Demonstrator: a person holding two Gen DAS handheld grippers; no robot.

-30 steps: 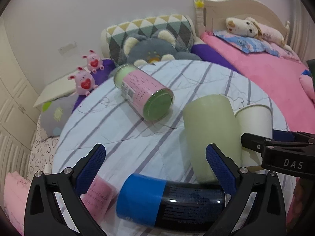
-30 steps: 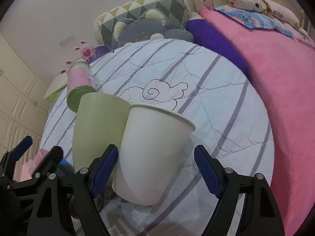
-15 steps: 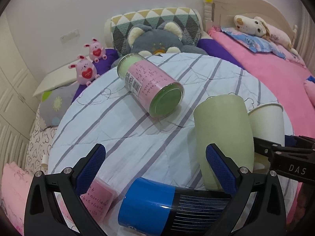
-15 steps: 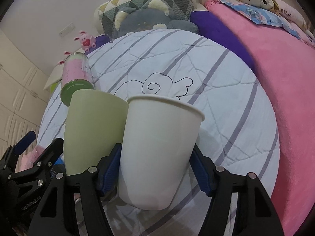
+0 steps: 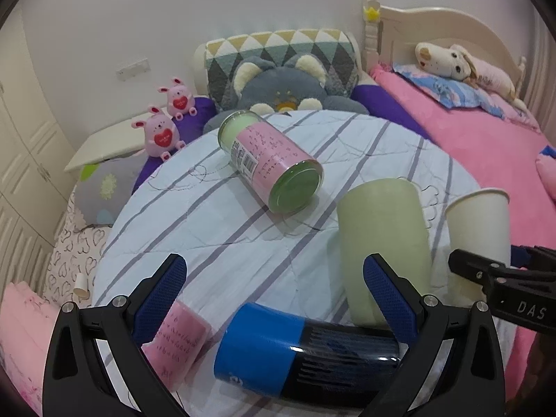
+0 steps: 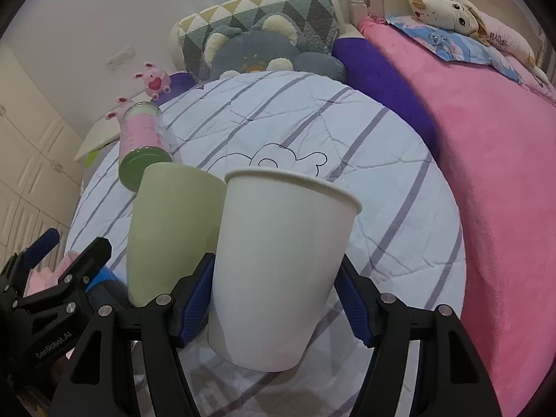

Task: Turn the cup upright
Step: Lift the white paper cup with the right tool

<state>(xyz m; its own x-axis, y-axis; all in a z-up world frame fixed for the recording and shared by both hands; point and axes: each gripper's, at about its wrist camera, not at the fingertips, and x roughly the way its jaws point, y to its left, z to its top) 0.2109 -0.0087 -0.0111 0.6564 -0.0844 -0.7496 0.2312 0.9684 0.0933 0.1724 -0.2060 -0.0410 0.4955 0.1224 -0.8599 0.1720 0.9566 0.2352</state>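
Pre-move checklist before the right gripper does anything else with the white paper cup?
1. Right gripper clamped on white paper cup: ok.
2. Cup rim up: ok.
3. Cup's base on the striped quilt: cannot tell.
4. Clearance from pale green plastic cup: not ok, they look in contact.
5. Left gripper open, holding nothing: ok.
6. Blue-and-black can lying between the left fingers: not ok for a straight advance.

A bedroom, prob. a child's: bed w/ pink blanket (image 6: 493, 180), cream headboard (image 5: 438, 31), plush toys (image 5: 163, 132), cushions, white wardrobe doors (image 5: 21, 160) at left.
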